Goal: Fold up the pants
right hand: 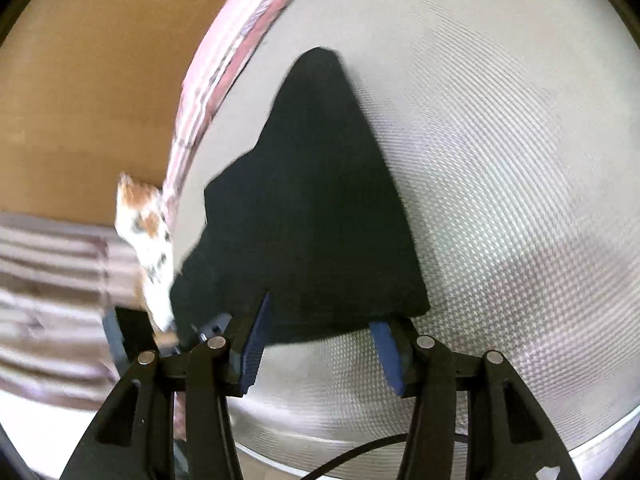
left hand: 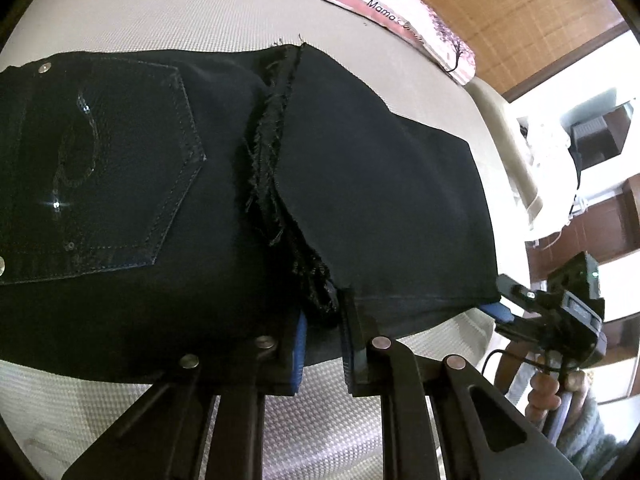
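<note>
1. Black jeans (left hand: 200, 184) lie folded on a pale woven mattress (left hand: 160, 12), back pocket (left hand: 108, 168) at left.
2. The left gripper (left hand: 322, 344) has narrowed onto the frayed hem edge.
3. The right gripper (right hand: 320, 344) stands part open around the fold's near edge, pads (right hand: 386, 354) not pressing.

Matt black denim pants (left hand: 360, 184) with frayed hems are seen on a woven, textured cloth mattress (left hand: 160, 12).
</note>
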{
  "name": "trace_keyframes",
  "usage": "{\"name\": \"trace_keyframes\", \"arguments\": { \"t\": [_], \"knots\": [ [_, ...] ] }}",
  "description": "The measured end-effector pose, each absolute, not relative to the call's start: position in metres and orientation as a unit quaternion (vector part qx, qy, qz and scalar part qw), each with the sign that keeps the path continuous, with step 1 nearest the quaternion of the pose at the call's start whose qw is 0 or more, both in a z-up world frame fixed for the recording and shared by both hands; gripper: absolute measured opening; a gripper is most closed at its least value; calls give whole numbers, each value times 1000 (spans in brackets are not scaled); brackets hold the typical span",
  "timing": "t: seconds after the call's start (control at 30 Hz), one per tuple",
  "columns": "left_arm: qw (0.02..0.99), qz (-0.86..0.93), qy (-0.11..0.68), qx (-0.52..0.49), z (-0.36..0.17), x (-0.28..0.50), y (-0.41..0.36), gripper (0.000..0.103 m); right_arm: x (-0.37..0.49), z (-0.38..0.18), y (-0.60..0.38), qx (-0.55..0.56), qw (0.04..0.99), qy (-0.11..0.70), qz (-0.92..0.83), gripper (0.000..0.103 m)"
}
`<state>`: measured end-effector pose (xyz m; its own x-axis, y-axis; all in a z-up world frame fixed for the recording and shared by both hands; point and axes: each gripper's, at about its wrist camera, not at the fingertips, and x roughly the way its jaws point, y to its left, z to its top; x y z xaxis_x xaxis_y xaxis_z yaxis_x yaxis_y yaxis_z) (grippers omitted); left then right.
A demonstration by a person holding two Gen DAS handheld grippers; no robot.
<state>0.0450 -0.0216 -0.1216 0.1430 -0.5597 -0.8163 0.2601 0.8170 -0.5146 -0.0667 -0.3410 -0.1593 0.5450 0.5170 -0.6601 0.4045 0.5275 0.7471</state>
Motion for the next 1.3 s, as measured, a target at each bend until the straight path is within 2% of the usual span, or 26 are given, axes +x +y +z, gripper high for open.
{"name": "trace_keyframes", "arguments": {
  "t": [0.03,0.07,0.1,0.3,0.4,0.47,0.57,0.67,0.8,0.97,1.1,1.3],
  "knots": [
    [747,-274,593,-123,-121,44,-22,15,-68,-160,-343,490,731,473,32,29],
    [746,-277,593,-123,-121,43,-23,15,-72,-159,-347,490,736,467,22,18],
    [740,-286,596,-126,-121,41,-24,15,-73,-156,-349,485,742,462,12,15],
    [736,-303,599,-84,-125,26,-42,15,-79,-152,-354,444,761,473,-32,10],
    [731,-302,604,-97,-130,30,-40,15,-77,-164,-353,434,754,491,-45,8],
    [729,-302,606,-100,-131,31,-40,17,-72,-163,-353,423,755,500,-40,9],
    [737,-300,599,-90,-127,29,-43,18,-67,-158,-350,417,751,511,-27,18],
    [758,-289,580,-70,-112,28,-41,31,-65,-141,-337,385,750,539,-11,32],
    [799,-264,539,-33,-91,30,-34,33,-65,-113,-319,296,773,561,17,32],
    [840,-246,483,-25,-74,44,-37,33,-41,-82,-308,186,838,513,-12,31],
    [852,-249,459,12,-76,57,-57,34,1,-86,-307,133,860,491,-28,31],
    [848,-265,458,35,-90,82,-84,34,54,-105,-313,105,867,487,-30,21]
  ]
}}
